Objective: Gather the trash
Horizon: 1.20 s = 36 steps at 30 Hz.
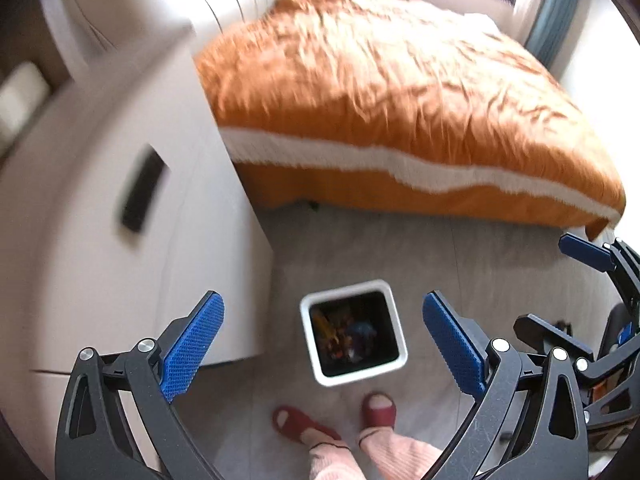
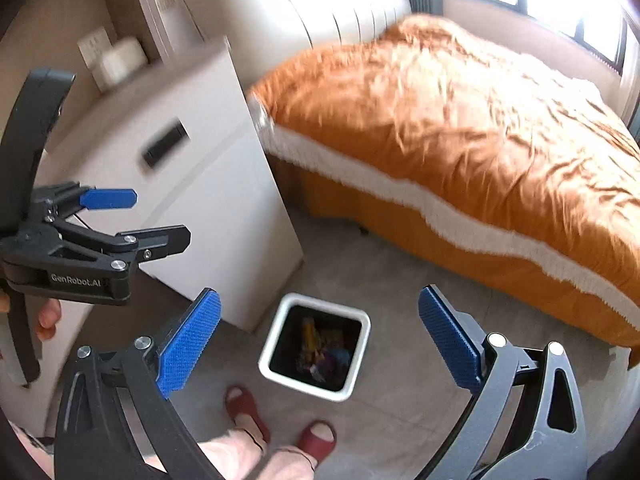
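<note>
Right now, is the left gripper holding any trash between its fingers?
No, the left gripper is open with nothing between its blue fingers; the white bin on the floor shows through the gap.

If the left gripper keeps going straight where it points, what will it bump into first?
Probably the white trash bin on the floor: the open left gripper frames its mouth, with nothing visible between. Depth is uncertain.
</note>
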### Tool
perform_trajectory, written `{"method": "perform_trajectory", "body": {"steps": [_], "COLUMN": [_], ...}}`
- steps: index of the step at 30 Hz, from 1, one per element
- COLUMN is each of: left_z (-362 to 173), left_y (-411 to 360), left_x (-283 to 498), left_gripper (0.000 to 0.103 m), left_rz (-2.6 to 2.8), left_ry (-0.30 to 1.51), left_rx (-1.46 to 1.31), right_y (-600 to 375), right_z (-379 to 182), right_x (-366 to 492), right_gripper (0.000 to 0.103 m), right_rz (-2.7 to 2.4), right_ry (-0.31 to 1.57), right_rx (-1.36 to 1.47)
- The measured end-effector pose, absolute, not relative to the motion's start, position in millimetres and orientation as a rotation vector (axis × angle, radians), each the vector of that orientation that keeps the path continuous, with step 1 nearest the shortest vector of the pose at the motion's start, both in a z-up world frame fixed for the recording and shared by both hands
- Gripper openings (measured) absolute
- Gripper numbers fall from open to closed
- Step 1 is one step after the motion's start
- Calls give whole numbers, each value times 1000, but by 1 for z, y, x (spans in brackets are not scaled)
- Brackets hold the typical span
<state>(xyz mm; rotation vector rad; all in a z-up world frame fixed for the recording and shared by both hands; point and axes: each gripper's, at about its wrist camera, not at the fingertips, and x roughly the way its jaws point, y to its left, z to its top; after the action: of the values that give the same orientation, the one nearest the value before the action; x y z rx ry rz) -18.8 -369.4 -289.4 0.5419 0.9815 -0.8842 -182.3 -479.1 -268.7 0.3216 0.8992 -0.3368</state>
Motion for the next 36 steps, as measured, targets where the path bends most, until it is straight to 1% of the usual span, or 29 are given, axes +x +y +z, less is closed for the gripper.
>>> {"method": "perform_trajectory", "body": {"steps": [5,10,15,20,26,31,36], "left_z": [-224,-177,-135,-87,-51,-36,-30], "left_y": [-348,-313,-265,-194,-103,-25,25], "left_x": [-27,-33,-34,-28,-6,10,19], "left_gripper": [98,98,98,98,98,98,98], "left_rz": [-815,-733,-643,-548,-400,-309,-244], "left_ry": [874,797,707,629,591,582,583], "left_rx": [472,399,325,229,178,89,52], "right_y": [-475,-462,-419,-368,-302,-240,-187], "right_z": [-221,-180,-136,-98,-64,-43,-33], "right_x": [-184,-180,-167,-145,-111,-74,-56], "right_gripper": [99,99,99,99,99,99,99], "right_rz": [-301,-253,-188,-151,-136,-57,-9], "right_ry": [804,728,658,567,478,475,476], "right_rx": [296,285,182,202,195,182,144]}}
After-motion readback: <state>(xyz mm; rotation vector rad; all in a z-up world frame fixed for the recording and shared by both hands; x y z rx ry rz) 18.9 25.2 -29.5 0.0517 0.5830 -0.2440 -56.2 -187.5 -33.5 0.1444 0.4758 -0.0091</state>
